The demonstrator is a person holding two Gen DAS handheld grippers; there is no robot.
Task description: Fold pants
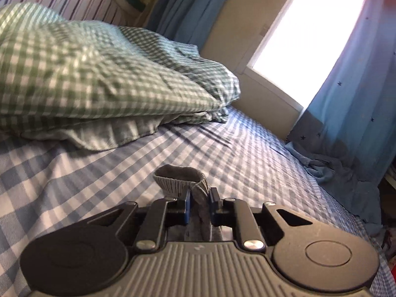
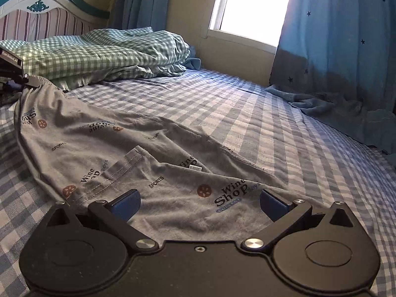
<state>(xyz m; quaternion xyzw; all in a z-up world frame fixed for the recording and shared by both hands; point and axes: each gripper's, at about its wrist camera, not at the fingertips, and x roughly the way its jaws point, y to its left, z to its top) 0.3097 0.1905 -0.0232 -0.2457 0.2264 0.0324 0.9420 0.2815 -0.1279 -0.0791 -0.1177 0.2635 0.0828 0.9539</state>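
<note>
My left tool [image 1: 200, 199] is clamped on the ribbed waistband [image 1: 180, 180] of the grey printed pants [image 2: 138, 153], lifting that end off the checked bed sheet [image 2: 259, 123]. My right tool [image 2: 199, 204] hangs released over the other end, pads either side of the cloth but not pinching. Next I'd say: close the right, then carry 1 end over. No containers here.

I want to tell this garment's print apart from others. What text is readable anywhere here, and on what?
"Wine Shop": grey pants, repeated.
"SPORTS": pants, repeated.
Blue badge under "Shop": too blurred.
White tag on pants: too small.
"GenRobot.AI", roughly: left gripper casing.
Left wrist view: none.
</note>
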